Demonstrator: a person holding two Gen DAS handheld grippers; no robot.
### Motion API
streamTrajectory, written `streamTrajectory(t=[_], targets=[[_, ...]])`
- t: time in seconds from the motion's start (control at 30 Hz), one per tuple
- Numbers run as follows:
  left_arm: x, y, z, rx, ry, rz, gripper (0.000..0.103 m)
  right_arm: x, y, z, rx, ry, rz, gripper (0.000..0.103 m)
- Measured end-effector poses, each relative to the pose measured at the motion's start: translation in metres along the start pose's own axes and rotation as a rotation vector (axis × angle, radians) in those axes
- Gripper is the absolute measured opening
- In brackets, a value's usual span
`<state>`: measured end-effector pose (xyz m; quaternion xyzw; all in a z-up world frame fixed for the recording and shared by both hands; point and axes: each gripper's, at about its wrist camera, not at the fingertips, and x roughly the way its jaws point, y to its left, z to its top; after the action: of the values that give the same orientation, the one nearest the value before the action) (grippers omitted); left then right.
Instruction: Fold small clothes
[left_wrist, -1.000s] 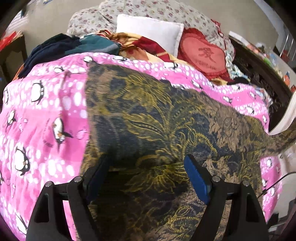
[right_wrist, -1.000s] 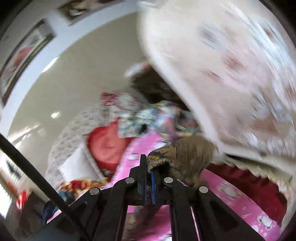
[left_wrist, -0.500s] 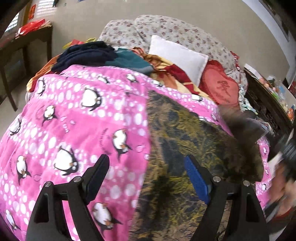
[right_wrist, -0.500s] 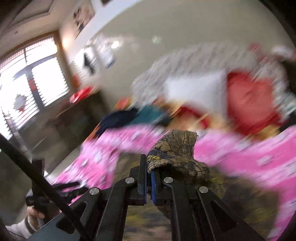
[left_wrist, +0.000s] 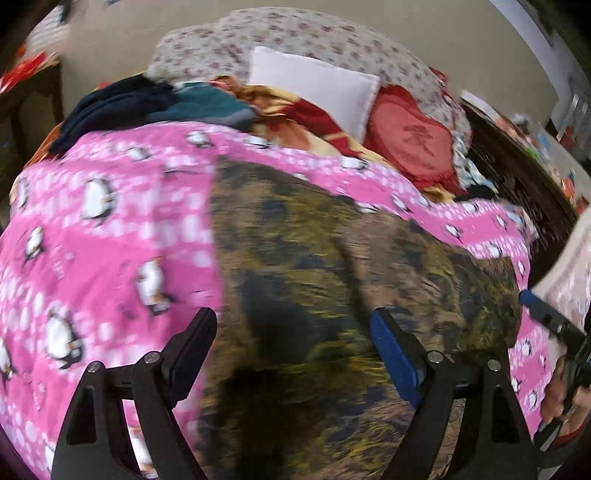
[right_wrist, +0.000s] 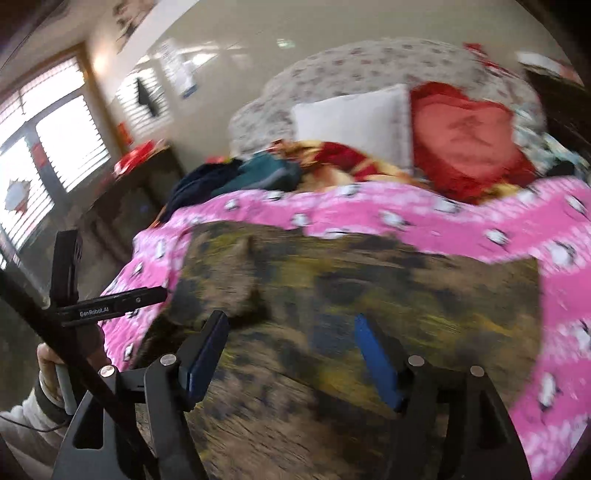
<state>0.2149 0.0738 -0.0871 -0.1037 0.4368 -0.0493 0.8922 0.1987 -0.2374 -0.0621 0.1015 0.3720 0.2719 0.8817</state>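
Both claws hang low over the bed, pointing toward the pillows at the top of each frame. The left claw (left_wrist: 291, 343) is released, its fingers spread wide with nothing between them, above the lower middle of the garment (left_wrist: 332, 280). The right claw (right_wrist: 291, 343) is likewise released and spread, holding nothing; its blue pads (right_wrist: 376, 362) face inward over the cloth.

The garment, a soft dark fabric with a mottled olive, gold and brown print, lies spread across the centre of both frames on the pink penguin blanket (left_wrist: 110, 240), with a raised fold (right_wrist: 236, 280) at centre left of the right wrist view. Motion blur smears its pattern. At the upper frame sit a white square pillow (left_wrist: 314, 92), a red heart-shaped cushion (left_wrist: 413, 144) and a heap of dark clothes (left_wrist: 122, 107).
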Motion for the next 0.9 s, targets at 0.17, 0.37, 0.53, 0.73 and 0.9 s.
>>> streamTrajectory(t=[0.17,0.37,0.53,0.73,0.9], targets=[[0.024,-0.051,-0.022,0.153,0.041,0.087,0.089,-0.02,-0.036,-0.01,0.133,-0.043,0.022,0.076],[0.037,-0.073,-0.017,0.188,0.007,0.162,0.089,-0.047,-0.049,-0.015,0.121,-0.114,-0.086,0.076],[0.048,-0.068,0.015,0.127,-0.06,0.19,0.089,-0.063,-0.096,-0.01,0.252,-0.164,-0.216,0.083],[0.058,-0.069,0.041,0.104,-0.027,0.088,0.01,-0.013,-0.155,-0.006,0.446,-0.055,-0.209,0.076],[0.008,-0.046,0.059,0.098,-0.171,0.082,0.008,0.004,-0.152,0.018,0.42,-0.081,-0.203,0.01]])
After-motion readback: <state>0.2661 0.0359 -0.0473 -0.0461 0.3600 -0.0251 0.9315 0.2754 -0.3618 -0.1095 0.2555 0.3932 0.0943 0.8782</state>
